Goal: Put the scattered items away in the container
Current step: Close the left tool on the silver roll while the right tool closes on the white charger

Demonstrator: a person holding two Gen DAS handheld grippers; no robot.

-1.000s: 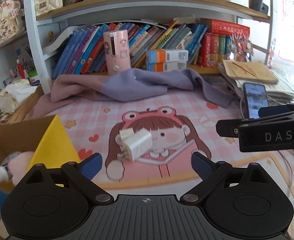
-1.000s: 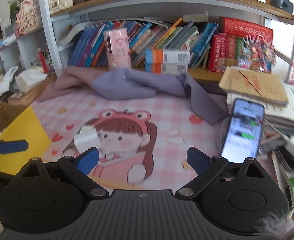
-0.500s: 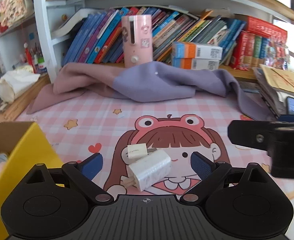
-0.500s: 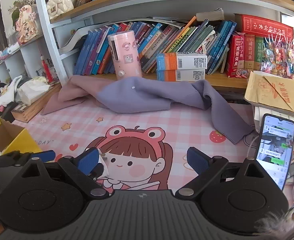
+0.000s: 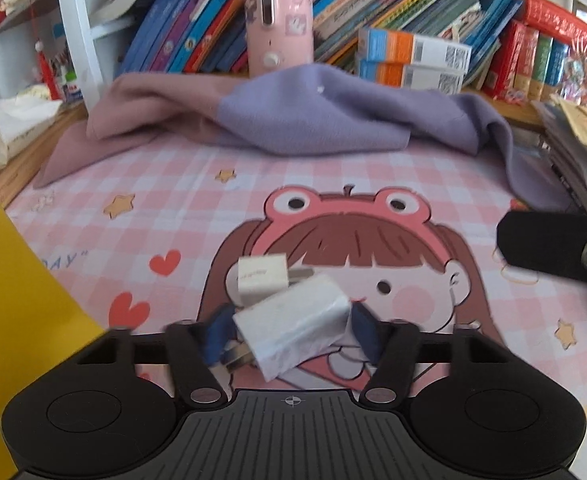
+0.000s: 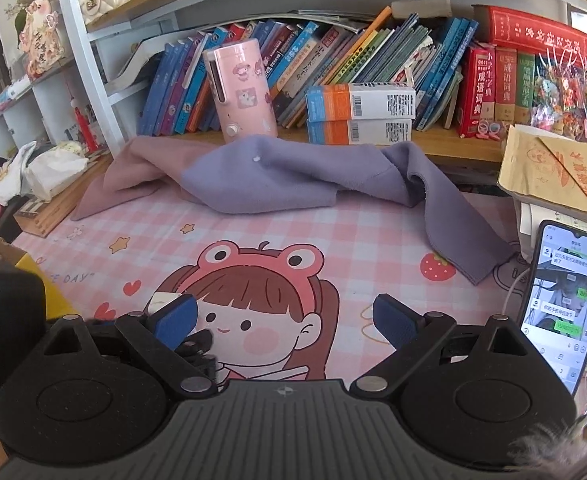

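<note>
In the left wrist view, the left gripper (image 5: 291, 330) has just been closing; its blue pads (image 5: 362, 330) now sit against both sides of a white charger (image 5: 293, 330), so it seems to hold it, though the charger is not yet lifted from the pink mat (image 5: 173, 184); a smaller white plug (image 5: 262, 276) lies touching the charger, just behind it, and stays free; the yellow box (image 5: 17, 312) stands at the left, near; its inside is not visible here.

In the right wrist view, the right gripper (image 6: 285, 316) hangs above the mat with wide jaws and nothing between them; a phone (image 6: 563, 304) leans at the right; a purple cloth (image 6: 293, 176) lies behind.

I judge the task is in its middle; the charger and the plug must still go into the box.
</note>
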